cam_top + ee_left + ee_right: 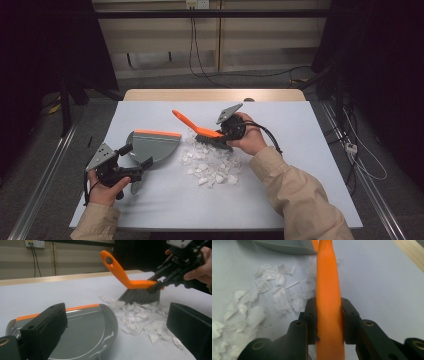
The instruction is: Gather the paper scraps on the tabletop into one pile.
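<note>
While the right gripper (227,131) clamps its jaws on the brush (200,129) near the desk's (300,150) centre, bristles meet the paper scraps (212,165); the dustpan (152,145) lies just left, the left gripper's (132,167) jaws standing wide beside it.

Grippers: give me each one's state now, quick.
Left gripper: open, jaws either side of the dustpan, not pressing it.
Right gripper: shut on the brush, bristles at the paper scraps.
</note>
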A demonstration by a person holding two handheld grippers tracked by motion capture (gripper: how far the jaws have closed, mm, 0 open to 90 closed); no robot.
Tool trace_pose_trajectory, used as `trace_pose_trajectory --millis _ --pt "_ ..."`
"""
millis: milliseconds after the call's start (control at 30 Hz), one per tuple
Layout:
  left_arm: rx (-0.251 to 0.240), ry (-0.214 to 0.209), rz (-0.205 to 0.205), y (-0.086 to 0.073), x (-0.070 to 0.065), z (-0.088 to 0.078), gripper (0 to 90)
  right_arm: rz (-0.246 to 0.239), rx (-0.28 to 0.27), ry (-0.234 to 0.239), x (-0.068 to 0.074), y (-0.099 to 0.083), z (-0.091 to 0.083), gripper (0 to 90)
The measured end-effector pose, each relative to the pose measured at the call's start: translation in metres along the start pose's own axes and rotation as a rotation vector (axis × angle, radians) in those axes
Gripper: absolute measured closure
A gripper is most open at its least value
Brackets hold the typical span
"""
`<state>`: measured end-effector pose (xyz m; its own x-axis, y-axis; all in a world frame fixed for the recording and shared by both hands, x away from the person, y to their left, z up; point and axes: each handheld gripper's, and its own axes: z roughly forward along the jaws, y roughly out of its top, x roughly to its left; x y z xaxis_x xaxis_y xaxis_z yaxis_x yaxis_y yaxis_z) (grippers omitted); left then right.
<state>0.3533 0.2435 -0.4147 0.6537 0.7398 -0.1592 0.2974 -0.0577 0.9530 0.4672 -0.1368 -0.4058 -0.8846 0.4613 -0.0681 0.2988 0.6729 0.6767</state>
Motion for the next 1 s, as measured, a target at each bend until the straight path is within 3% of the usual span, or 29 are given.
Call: trace_pose_trajectory --millis 167,300,467,733,833,1000 --pt "0.002 0.000 0.002 0.000 0.000 -0.001 2.9 0.037 -0.064 0.023 -0.001 -0.001 -0.016 72.0" --pt "0.001 0.001 0.006 0.000 0.001 -0.001 2.9 0.063 -0.109 -0.029 -0.011 0.004 -0.021 72.0" --pt "0.004 0.003 0.000 0.000 0.001 0.000 2.9 0.086 -0.130 -0.071 -0.022 0.013 -0.008 72.0" --pt "0.005 0.003 -0.004 -0.001 0.002 0.000 2.9 0.051 -0.096 -0.115 -0.030 0.030 0.034 72.0" --pt "0.005 0.003 0.000 -0.001 0.003 -0.001 2.9 -0.010 -0.067 -0.130 -0.026 0.034 0.043 72.0" --pt "-0.002 0.007 0.000 -0.001 0.004 -0.002 2.9 -0.058 -0.041 -0.069 -0.018 0.031 0.040 72.0"
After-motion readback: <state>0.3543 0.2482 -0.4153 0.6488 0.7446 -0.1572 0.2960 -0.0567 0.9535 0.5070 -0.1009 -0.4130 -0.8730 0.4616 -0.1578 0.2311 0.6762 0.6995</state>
